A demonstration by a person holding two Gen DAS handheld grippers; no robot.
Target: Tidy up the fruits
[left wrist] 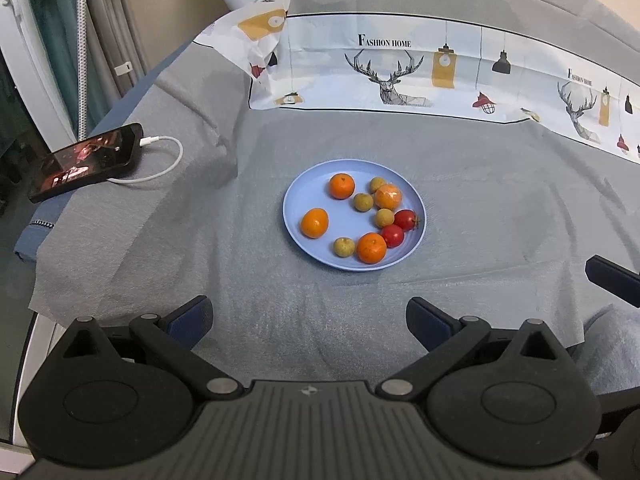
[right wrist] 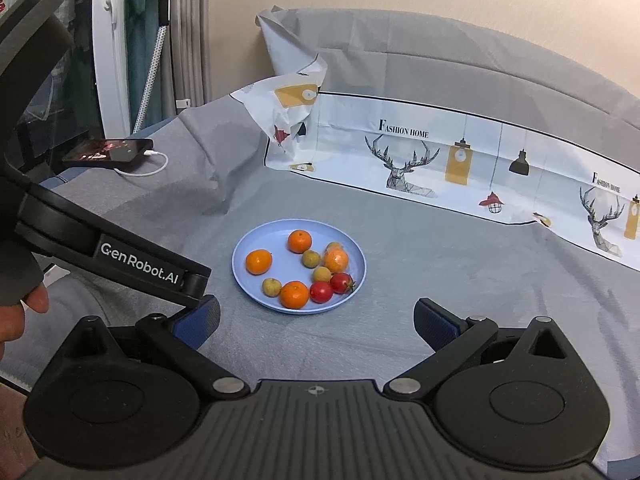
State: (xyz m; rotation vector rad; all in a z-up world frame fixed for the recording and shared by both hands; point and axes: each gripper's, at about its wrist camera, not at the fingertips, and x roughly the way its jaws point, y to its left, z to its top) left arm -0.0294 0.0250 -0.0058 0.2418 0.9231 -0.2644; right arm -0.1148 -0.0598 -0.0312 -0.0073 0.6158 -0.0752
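Observation:
A light blue plate lies on the grey cloth and holds several oranges, several small yellow-green fruits and two red tomatoes. It also shows in the right wrist view, with oranges and tomatoes. My left gripper is open and empty, short of the plate's near edge. My right gripper is open and empty, just short of the plate. The left gripper's body crosses the right wrist view at the left.
A phone on a white cable lies at the far left of the cloth. A printed deer-pattern sheet stands along the back. The cloth's left edge drops off near the phone. A white stand is at the far left.

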